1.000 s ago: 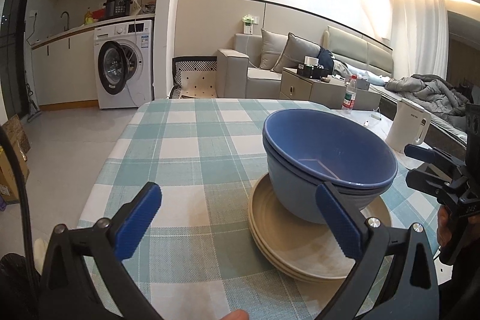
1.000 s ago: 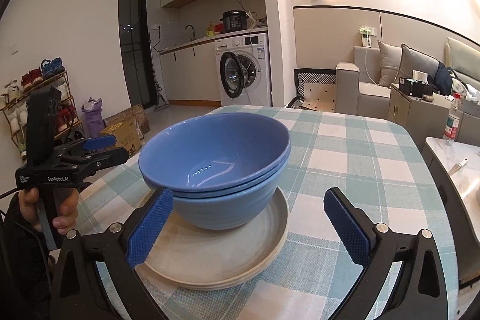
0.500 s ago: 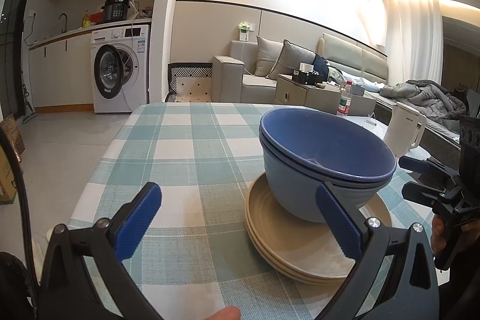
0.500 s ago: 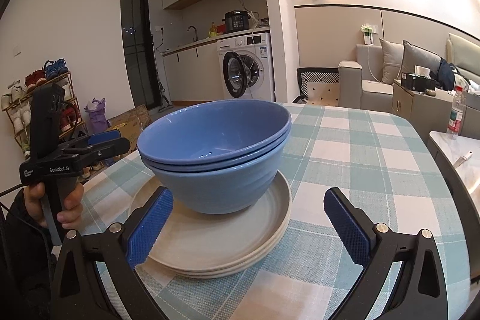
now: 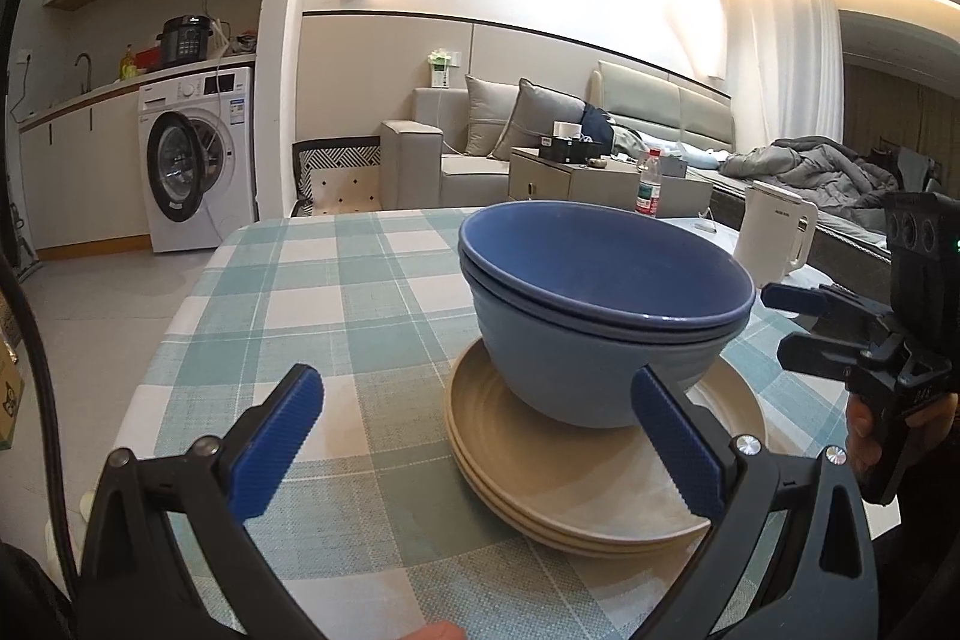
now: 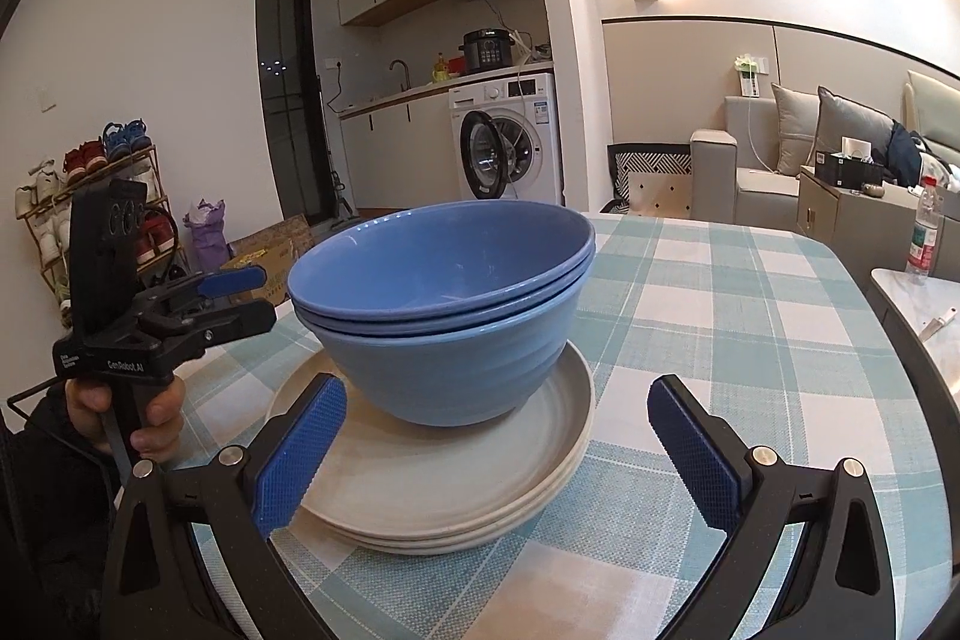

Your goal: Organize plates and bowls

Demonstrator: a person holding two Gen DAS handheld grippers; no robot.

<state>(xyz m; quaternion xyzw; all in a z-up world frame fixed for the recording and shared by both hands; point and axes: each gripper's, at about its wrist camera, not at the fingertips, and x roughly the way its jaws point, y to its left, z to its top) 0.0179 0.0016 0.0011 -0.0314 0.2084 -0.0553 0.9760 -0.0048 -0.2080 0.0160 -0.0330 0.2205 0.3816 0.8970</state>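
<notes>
Bowls (image 5: pixel 606 316), blue and nested, sit on stacked beige plates (image 5: pixel 600 484) at centre frame on the checked tablecloth (image 5: pixel 336 304). Left gripper (image 5: pixel 480 442) and right gripper (image 6: pixel 498 448) both gape wide, holding nothing.

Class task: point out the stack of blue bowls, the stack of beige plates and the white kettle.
blue bowls (image 6: pixel 444 358), right wrist view, outer wall.
beige plates (image 6: pixel 480 466), right wrist view, bare top face.
white kettle (image 5: pixel 771 235), left wrist view, body.

— What do we see past the checked tablecloth (image 5: pixel 312 304)?
— A washing machine (image 5: pixel 192 160) at ten o'clock, its door ajar; at two o'clock a white kettle (image 5: pixel 774 235), a water bottle (image 5: pixel 648 190) just left of it.
</notes>
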